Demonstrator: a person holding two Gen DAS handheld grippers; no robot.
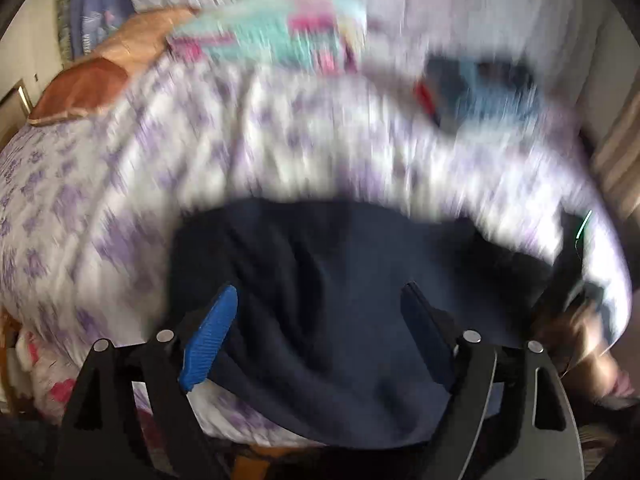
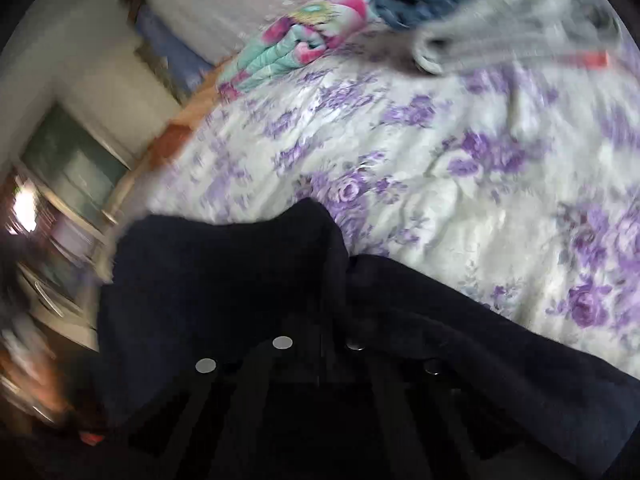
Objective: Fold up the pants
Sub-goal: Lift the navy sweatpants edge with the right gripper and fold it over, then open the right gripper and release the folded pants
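Note:
Dark navy pants [image 1: 340, 320] lie on a bed with a white and purple floral cover [image 1: 120, 200]. My left gripper [image 1: 320, 312] is open, its blue fingers [image 1: 208, 344] spread wide just above the pants. In the right wrist view the pants [image 2: 480, 360] are bunched and drape over my right gripper [image 2: 336, 280], whose fingers are hidden in the dark cloth; it looks shut on the pants. Both views are motion-blurred.
A folded teal and pink blanket [image 2: 296, 40] and a pile of grey and blue clothes [image 2: 500, 20] lie at the far side of the bed. An orange pillow [image 1: 84, 88] sits at the left. A cabinet [image 2: 68, 176] stands beside the bed.

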